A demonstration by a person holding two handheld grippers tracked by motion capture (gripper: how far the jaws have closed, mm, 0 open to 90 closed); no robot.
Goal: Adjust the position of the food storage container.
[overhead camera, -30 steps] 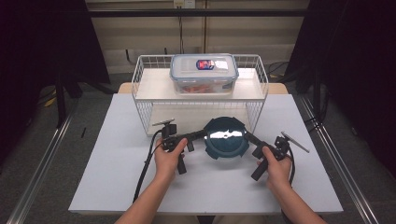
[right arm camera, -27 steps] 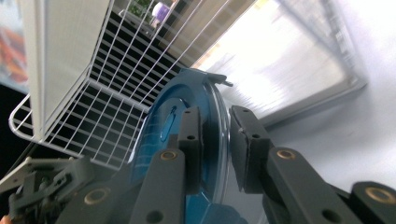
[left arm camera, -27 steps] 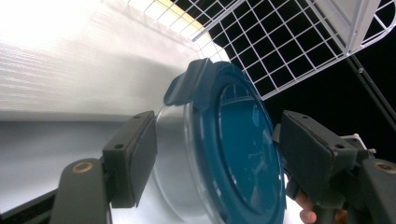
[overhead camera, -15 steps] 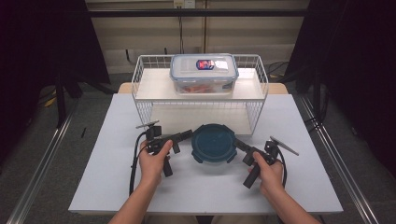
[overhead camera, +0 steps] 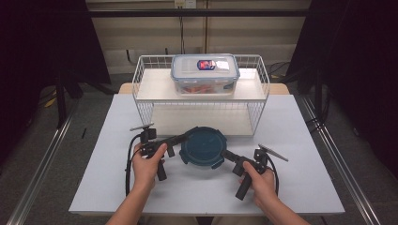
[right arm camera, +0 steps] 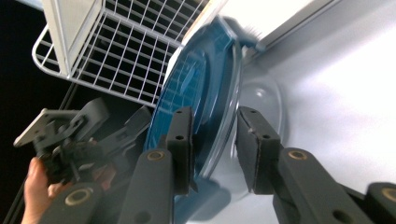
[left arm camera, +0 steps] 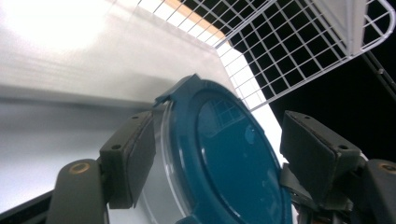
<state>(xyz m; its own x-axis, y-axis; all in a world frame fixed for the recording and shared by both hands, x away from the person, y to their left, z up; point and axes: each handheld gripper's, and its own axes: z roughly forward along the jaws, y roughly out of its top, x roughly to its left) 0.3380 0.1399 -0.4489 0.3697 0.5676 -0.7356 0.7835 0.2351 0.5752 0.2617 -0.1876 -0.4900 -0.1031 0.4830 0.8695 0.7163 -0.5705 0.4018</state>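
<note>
White wire rack (overhead camera: 253, 117) just behind, bearing a clear lidded box (overhead camera: 205, 74); on the table (overhead camera: 305, 140) before it, a round tub (overhead camera: 202, 147), clear-walled with a teal lid, its rim between the left gripper (overhead camera: 182, 138) and right gripper (overhead camera: 226, 153), the right's jaws just widening, neither visibly clamping.

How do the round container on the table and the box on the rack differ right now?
The round container has a dark blue lid and sits on the table between both grippers; the rectangular box has a clear lid with a label and stands on the wire rack's top shelf, untouched. Both are lidded, with clear bodies.
</note>
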